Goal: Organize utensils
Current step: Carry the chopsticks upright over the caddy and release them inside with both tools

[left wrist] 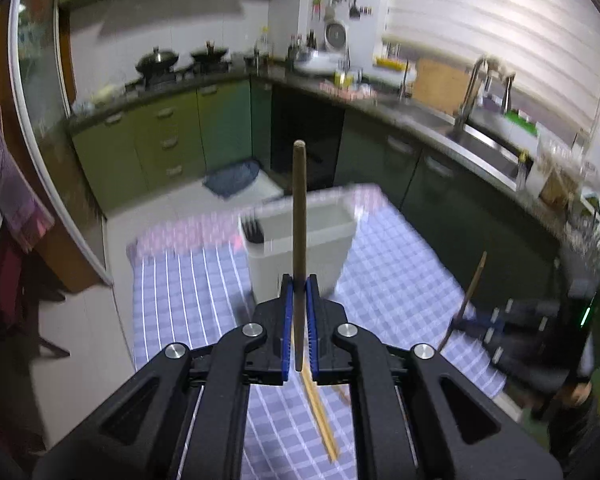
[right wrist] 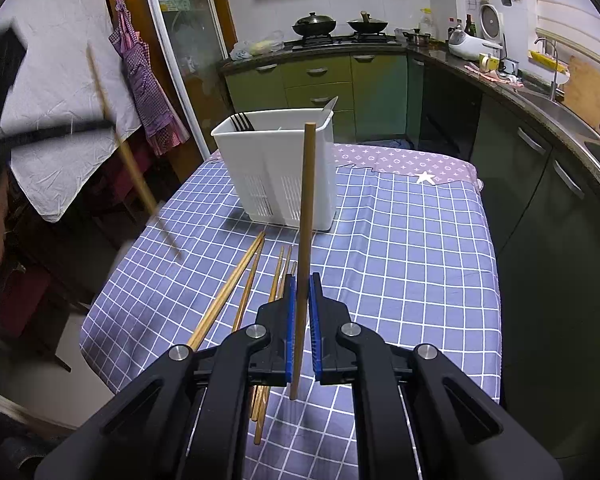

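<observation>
I see one wooden chopstick upright between my left pads, another between my right; loose chopsticks lie on the cloth before the white caddy holding forks.

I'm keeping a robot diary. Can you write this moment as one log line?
left hand-held gripper: holding chopstick | right hand-held gripper: holding chopstick | white caddy: ahead

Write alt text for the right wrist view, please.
The right gripper holds one wooden chopstick upright between blue pads, over a checked tablecloth. Ahead stands a white utensil caddy; more loose chopsticks lie before it.
</observation>
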A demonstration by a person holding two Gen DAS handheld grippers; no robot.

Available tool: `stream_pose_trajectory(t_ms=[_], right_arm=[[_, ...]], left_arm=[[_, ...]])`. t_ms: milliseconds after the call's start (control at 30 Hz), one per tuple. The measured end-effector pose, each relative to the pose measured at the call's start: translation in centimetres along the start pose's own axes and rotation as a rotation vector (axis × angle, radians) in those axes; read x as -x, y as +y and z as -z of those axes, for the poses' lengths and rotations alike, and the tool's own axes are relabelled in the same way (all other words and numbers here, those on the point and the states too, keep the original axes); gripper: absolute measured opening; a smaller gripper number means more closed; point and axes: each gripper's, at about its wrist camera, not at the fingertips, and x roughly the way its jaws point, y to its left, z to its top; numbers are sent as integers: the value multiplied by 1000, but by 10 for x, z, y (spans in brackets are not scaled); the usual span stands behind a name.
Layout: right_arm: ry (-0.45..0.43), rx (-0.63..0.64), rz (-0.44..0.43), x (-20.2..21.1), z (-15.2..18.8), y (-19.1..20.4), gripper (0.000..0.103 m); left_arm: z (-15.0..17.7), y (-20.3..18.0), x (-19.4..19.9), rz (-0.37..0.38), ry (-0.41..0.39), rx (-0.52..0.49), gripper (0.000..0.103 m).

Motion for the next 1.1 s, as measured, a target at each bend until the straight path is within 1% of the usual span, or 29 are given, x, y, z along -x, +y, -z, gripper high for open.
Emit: stream_pose_trajectory(t_ms=[100,200,267,300,367,467,567,667,700,800,867,933,1033,1100], right_arm=[[-1,-3,-7,0,0,-2,7],[-1,-8,-13,-2,1,-4,7],[2,-12,-17,-3,1,-6,7],[3,-13,-18,-4,1,-7,7],[4,-15,-22,-5,1,-8,8],[5,-23,-32,-5,1,-9,7],[-2,-24,-35,-1,-2,-9,7],[-25,-18,-33,8,-13,-9,7],[-36,-16,-32,13,-18,-8,7],[-95,-3,-21,30,-41,-5,7],[-140,0,-26,43,-61,-2,7],[-208,-10,-30,57,-87,1,7],[-326,-37,-28,70,-128,3,7],[-383,-53,-22,69,-152,4,7]], left_arm=[[-36,3,10,-1,-85,24,7],[-62,6,13,-17,-166,41,7],[-73,6,9,-35,-200,48,7],[-79,8,3,-61,-219,52,7],[-84,9,-10,-88,-226,51,7],[-83,10,-44,-115,-177,50,7],[-72,15,-85,-123,-75,62,7],[-60,22,-109,-118,-2,72,7],[-57,23,-113,-118,11,68,8],[-49,24,-114,-119,22,57,13],[-48,24,-107,-113,13,60,20],[-46,27,-97,-115,1,64,24],[-39,30,-77,-118,-17,60,26],[-33,29,-69,-123,-13,47,26]])
